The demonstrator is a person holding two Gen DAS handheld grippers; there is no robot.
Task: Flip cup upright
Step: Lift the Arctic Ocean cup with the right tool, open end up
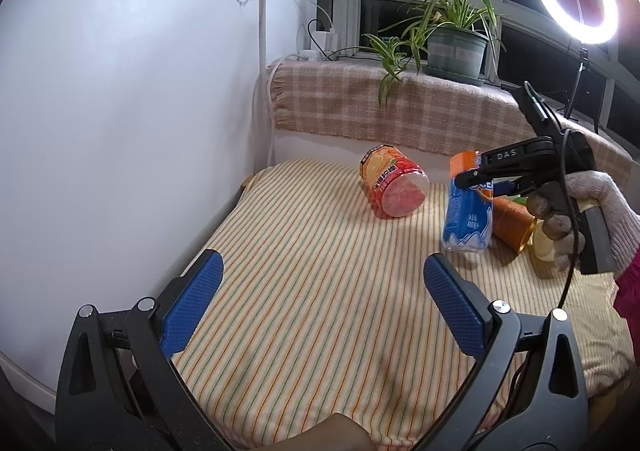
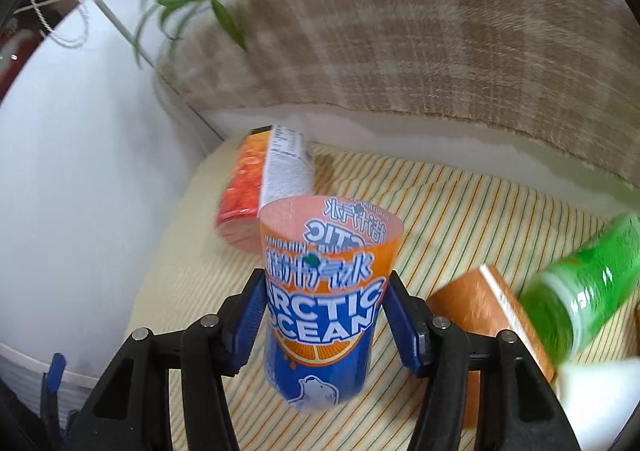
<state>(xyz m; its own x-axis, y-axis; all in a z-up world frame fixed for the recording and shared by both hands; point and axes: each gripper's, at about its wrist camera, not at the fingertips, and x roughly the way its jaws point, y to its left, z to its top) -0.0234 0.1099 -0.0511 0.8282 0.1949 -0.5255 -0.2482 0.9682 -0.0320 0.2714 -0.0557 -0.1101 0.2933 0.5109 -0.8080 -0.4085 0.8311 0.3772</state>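
Observation:
The blue and orange "Arctic Ocean" cup (image 2: 320, 307) is held between my right gripper's (image 2: 324, 315) blue pads, open mouth up and away from me, lifted just above the striped cloth. In the left wrist view the same cup (image 1: 466, 211) stands nearly upright, slightly tilted, with my right gripper (image 1: 472, 175) shut on its upper part. My left gripper (image 1: 320, 303) is open and empty, low over the near part of the cloth, well short of the cup.
A red and orange cup (image 1: 392, 183) lies on its side on the striped cloth (image 1: 300, 251). An orange cup (image 2: 476, 311) and a green bottle (image 2: 584, 283) lie to the right. A white cabinet (image 1: 120, 111) stands left; a plaid-covered sill (image 1: 360, 107) with a potted plant (image 1: 452, 43) is behind.

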